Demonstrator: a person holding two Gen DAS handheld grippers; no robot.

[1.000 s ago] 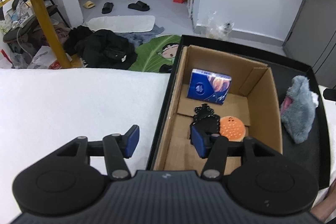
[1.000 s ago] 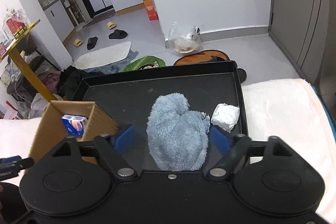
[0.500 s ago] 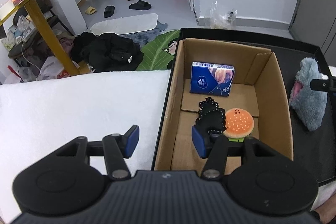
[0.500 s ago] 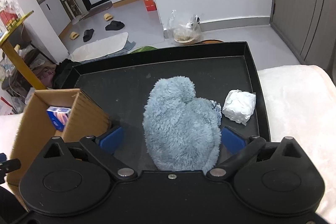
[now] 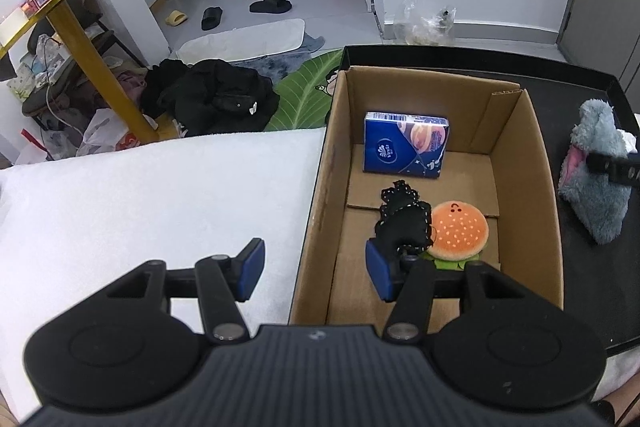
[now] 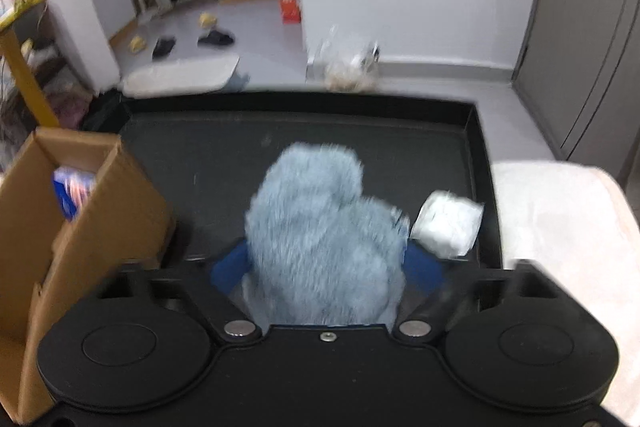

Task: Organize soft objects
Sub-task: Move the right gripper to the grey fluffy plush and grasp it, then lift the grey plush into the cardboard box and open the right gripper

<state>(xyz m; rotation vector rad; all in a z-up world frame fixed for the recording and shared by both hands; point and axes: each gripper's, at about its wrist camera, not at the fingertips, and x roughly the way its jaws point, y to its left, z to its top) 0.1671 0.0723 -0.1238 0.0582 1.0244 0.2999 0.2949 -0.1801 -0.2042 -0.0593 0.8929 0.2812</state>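
Note:
A grey-blue fluffy plush (image 6: 320, 227) sits between the fingers of my right gripper (image 6: 326, 269), which is shut on it over the black tray (image 6: 484, 163); it also shows in the left wrist view (image 5: 596, 171). A cardboard box (image 5: 536, 163) in the tray holds a blue tissue pack (image 5: 406, 145), a black lace-edged soft piece (image 5: 404, 223) and an orange burger plush (image 5: 460, 231). My left gripper (image 5: 316, 273) is open and empty, straddling the box's left wall.
A white wrapped packet (image 6: 448, 223) lies on the tray right of the plush. A white towel (image 5: 140, 195) covers the surface left of the tray. The box (image 6: 72, 227) stands left of my right gripper. Floor clutter lies beyond the table.
My right gripper has closed in on the fluffy plush, its fingers now pressing its sides. My left gripper has pulled back a little and higher above the box.

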